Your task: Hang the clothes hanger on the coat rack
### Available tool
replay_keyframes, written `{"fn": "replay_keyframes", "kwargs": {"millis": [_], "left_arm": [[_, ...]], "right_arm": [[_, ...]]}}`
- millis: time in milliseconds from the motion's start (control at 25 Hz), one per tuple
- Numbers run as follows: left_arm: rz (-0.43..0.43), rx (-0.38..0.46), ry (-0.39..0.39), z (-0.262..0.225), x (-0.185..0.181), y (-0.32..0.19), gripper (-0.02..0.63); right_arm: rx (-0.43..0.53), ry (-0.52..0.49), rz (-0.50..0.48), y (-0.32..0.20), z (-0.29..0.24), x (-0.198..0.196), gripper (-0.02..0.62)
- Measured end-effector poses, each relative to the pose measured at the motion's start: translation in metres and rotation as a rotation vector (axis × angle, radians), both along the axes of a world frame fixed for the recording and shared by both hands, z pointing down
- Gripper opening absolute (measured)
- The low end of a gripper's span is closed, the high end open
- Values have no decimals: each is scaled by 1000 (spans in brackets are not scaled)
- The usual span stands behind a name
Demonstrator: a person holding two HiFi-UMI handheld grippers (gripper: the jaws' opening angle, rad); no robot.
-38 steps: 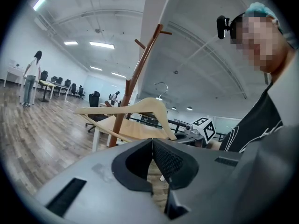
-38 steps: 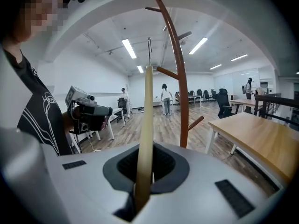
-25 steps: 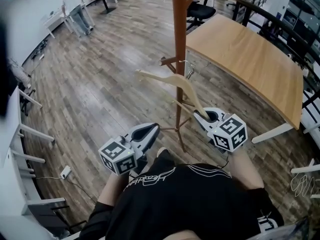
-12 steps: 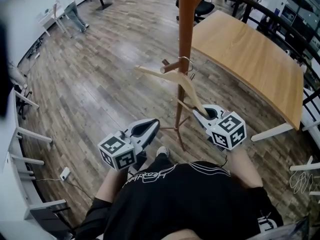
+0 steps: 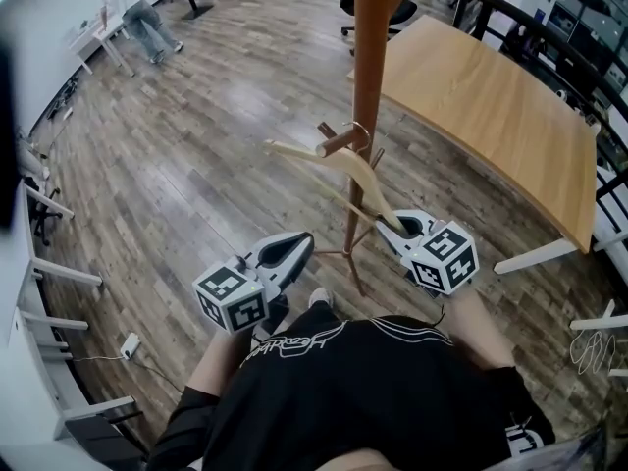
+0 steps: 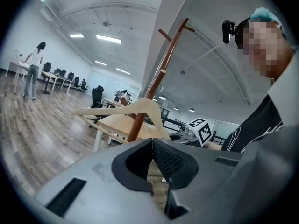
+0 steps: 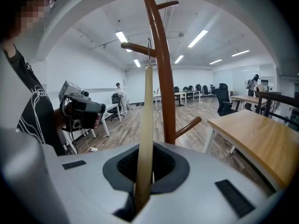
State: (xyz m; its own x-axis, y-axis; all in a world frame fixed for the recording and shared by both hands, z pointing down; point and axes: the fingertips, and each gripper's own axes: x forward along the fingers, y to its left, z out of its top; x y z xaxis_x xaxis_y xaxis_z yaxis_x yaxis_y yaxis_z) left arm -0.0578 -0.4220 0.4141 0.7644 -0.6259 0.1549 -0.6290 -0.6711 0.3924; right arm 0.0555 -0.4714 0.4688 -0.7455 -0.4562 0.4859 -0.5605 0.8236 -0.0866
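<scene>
Hanger: pale wooden clothes hanger (image 5: 373,184), up off the floor right beside the coat rack (image 5: 371,57). It is tilted, its lower arm end in the right gripper (image 5: 394,222) and its other arm pointing left in the head view.
Hook: thin metal hook (image 5: 362,129) at the hanger's top, at a short peg (image 5: 339,143) close to the pole (looks looped over the peg; can't tell whether it rests on it).
Rack: brown wooden pole, upright, with pegs angled upward and splayed legs on the floor (image 5: 196,184).
Right fingers: dark fingers (image 7: 164,164) closed on the hanger's arm end. In the right gripper view the hanger rises edge-on from between them, in front of the pole.
Left fingers: left gripper (image 5: 297,246) held low, left of the rack's base and apart from the hanger. Its fingers (image 6: 172,161) are pressed together with nothing between them.
Tabletop: light wood tabletop (image 5: 491,106) just right of the rack.
Floor: wood planks.
Wearer: black shirt (image 5: 373,391) at the bottom of the head view.
Background: standing person (image 5: 132,13) by desks, far upper left.
</scene>
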Motion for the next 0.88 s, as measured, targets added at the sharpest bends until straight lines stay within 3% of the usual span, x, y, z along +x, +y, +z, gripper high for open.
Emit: {"fn": "replay_keyframes", "kwargs": {"millis": [880], "left_arm": [[-53, -44, 32, 13, -15, -6, 8]], "right_arm": [[-14, 0, 11, -11, 16, 4, 41]]}}
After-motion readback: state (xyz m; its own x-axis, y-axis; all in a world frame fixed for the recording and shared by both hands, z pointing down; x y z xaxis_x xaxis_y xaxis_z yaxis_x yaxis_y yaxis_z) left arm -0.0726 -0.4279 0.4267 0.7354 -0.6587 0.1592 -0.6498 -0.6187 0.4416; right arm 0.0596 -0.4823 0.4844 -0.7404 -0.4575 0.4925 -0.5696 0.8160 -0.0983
